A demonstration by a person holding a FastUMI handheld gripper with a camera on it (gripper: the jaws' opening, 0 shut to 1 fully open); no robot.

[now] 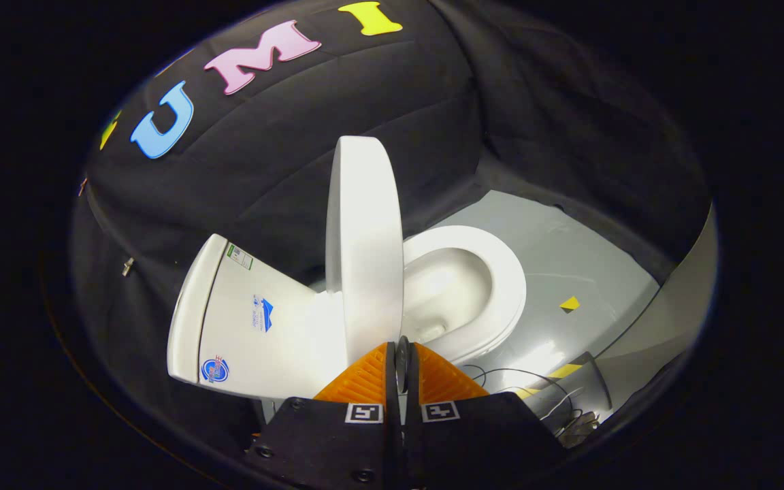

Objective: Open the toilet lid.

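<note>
The toilet lid is standing almost upright on edge just ahead of the gripper, its long axis rising straight away from the fingertips. The orange fingers are pressing together, holding nothing. The bowl is lying open just beyond, the tank behind the lid.

light: dim booth, bright from above | glare: white glossy plastic toilet lid and pale grey floor | shadow: black cloth wall | distortion: strong fisheye bending at edges | focus: sharp centre, soft rim
</note>
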